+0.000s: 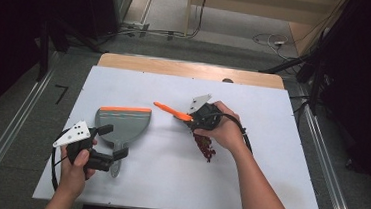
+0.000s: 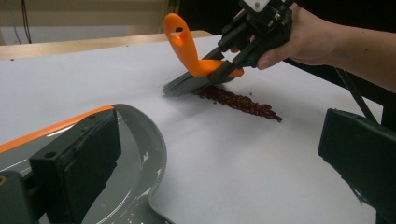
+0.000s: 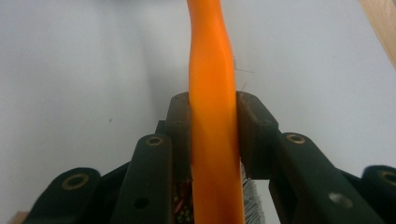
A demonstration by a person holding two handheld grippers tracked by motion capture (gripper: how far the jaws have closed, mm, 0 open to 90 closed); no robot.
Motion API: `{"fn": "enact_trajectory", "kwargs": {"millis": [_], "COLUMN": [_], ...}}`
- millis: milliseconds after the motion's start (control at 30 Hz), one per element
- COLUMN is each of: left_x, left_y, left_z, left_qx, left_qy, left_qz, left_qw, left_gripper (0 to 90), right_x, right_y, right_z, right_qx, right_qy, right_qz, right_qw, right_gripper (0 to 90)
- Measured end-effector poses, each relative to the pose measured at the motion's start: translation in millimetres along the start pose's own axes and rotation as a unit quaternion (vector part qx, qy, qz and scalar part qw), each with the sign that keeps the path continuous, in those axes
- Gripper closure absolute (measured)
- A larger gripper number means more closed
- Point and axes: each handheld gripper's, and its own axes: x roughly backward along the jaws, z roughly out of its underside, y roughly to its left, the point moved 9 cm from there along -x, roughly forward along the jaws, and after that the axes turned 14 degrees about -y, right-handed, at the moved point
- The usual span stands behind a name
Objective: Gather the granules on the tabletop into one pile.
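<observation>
1. Fingers [image 3: 180,126] of my right gripper [image 1: 196,116] are clamped on the orange handle of the brush [image 2: 196,65], one pad on each flat side, so the handle cannot twist as the bristles drag across the sheet.
2. I hold the brush tilted, handle rising away toward the dustpan, bristles down on the white worktop [image 1: 247,189] at the head of a line of dark red bits [image 2: 238,101]. That angle, I judge, lets the bristles push the bits rather than skate over them.
3. Those bits lie right of the worktop's middle, in a short streak running toward its near edge, under my right hand [image 1: 224,130].
4. My left gripper [image 1: 111,156] has the grey dustpan [image 1: 124,125] by its handle; in the left gripper view one jaw lies against the pan's rim while the other stands well clear, so I cannot tell for certain whether the pads are pressing it.
5. I keep the pan flat on the worktop's left half, its orange lip turned toward the far edge and well apart from the bits, steadied for the sweep.
6. Next, as I see it, the streak must be swept leftward across the bare sheet to that lip.
</observation>
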Motion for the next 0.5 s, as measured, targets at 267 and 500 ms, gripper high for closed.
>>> {"fn": "enact_trajectory", "kwargs": {"millis": [267,500], "left_x": [0.5,1.0], "left_y": [1.7,1.4], "left_z": [-0.6,-1.1], "left_qx": [0.004,0.006], "left_qy": [-0.003,-0.003], "left_qz": [-0.001,-0.002], "left_qw": [1.0,1.0], "left_gripper": [0.0,0.0], "right_x": [6.1,10.4], "right_y": [8.3,15.2], "right_z": [5.0,7.6], "right_qx": [0.009,0.014], "right_qy": [0.002,0.002], "right_qz": [-0.008,-0.017], "right_qw": [0.9999,0.9998], "right_gripper": [66.8,66.7]}}
